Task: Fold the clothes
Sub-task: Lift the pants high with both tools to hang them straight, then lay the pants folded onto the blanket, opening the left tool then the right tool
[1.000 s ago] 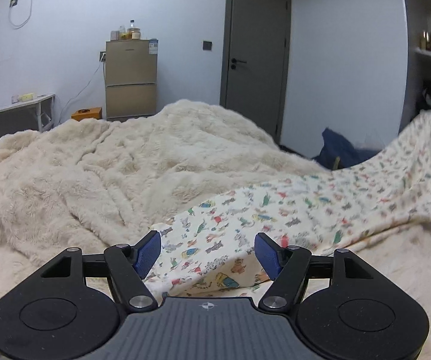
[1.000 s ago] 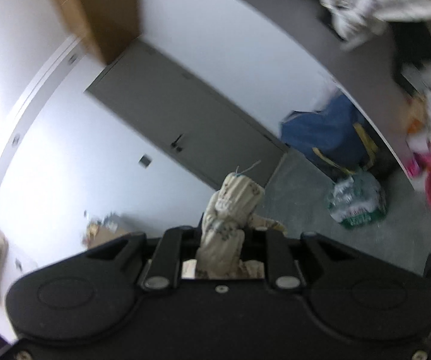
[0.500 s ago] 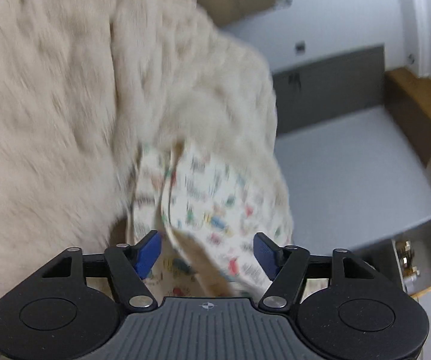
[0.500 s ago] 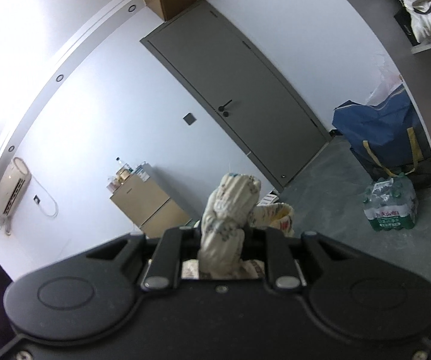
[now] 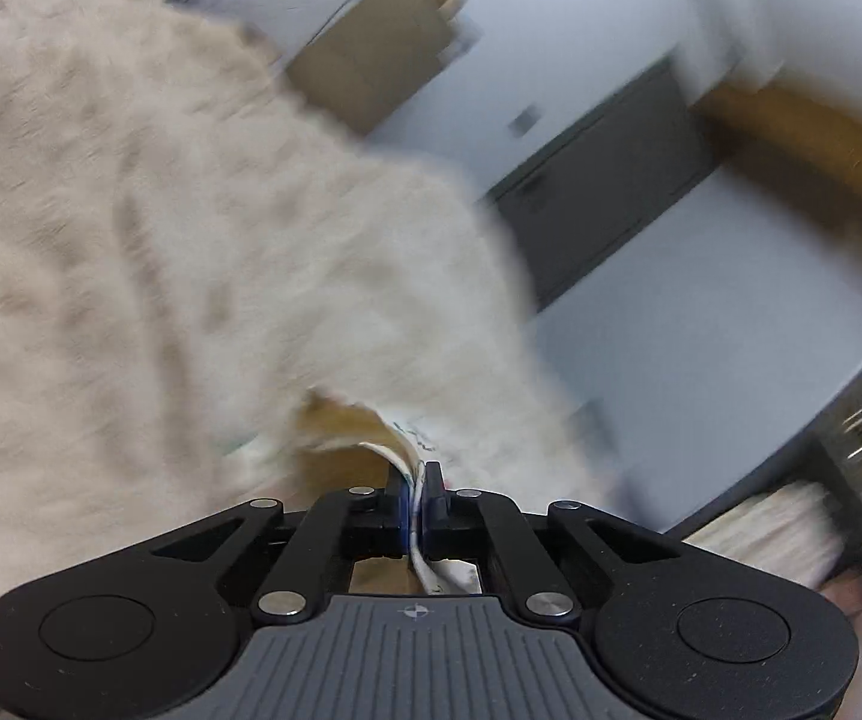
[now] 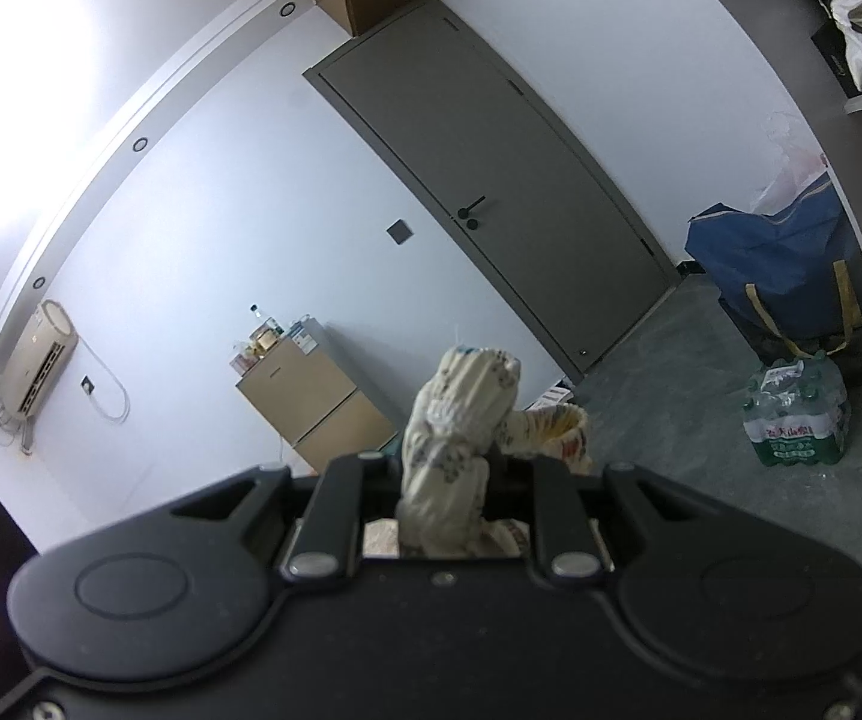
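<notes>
The cream printed garment [image 5: 410, 453] is pinched by its edge in my left gripper [image 5: 416, 483], whose blue pads are shut on it just above the fluffy blanket. The left wrist view is blurred. My right gripper [image 6: 449, 468] is shut on a bunched corner of the same printed garment [image 6: 461, 414] and holds it up in the air, pointing at the wall and door. The rest of the garment is hidden below both grippers.
A fluffy cream blanket [image 5: 161, 228] covers the bed at the left. A grey door [image 6: 491, 180], a small tan fridge [image 6: 317, 402], a blue bag [image 6: 779, 276] and a pack of water bottles [image 6: 797, 414] stand on the floor beyond.
My left gripper has tilted, dropped onto the garment's edge and shut on it. My right gripper has kept its hold and swung to face the door.
</notes>
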Available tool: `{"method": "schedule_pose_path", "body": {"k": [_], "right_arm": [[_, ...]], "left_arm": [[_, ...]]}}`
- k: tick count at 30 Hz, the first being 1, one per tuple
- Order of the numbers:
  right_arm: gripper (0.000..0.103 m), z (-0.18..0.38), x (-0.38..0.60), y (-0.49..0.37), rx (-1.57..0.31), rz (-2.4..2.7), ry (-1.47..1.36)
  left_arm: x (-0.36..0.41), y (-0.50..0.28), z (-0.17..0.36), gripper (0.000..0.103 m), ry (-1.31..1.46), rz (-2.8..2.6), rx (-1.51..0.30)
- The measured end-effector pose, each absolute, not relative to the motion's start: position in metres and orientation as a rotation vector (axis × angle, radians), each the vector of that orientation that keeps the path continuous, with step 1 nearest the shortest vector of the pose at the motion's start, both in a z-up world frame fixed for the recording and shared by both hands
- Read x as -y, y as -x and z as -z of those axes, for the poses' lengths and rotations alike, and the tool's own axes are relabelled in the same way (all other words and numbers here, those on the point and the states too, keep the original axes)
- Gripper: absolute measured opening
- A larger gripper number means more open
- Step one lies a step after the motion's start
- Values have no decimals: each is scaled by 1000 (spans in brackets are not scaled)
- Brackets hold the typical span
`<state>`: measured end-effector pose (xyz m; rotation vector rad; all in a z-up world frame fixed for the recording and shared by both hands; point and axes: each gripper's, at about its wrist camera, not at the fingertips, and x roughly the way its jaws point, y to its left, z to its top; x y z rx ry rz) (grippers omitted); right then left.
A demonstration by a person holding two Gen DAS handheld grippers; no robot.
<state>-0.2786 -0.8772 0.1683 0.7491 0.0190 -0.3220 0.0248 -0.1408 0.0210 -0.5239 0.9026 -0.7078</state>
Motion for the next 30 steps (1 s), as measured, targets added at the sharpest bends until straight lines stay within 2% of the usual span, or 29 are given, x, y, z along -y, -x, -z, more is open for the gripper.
{"method": "schedule_pose_path", "body": {"k": [2,4,7,8,9,12,17,23,26,30], "right_arm": [[17,-172,872,277,-21,315,-738],[17,-178,864,276,-22,308,-719],[17,-192,846,269,-28,292,-675],[17,-197,840,266,-30,286,-658],[17,-205,829,260,-32,276,-632],[17,-228,796,243,-39,243,-555],[17,-266,724,205,-62,181,-422],[17,-296,627,155,-102,113,-303],[17,-301,579,132,-136,78,-246],[17,-293,499,101,-193,16,-132]], "left_arm": [[133,-20,-21,9,544,649,-881],[121,-10,-32,15,600,637,-813],[113,8,-56,39,654,764,-716],[116,14,-64,52,660,823,-693],[127,22,-70,55,619,890,-695],[161,43,-76,55,486,1002,-710],[177,69,-60,55,427,1031,-676],[119,77,-55,59,534,817,-593],[89,83,-61,64,544,724,-554],[72,82,-55,65,586,691,-547]]}}
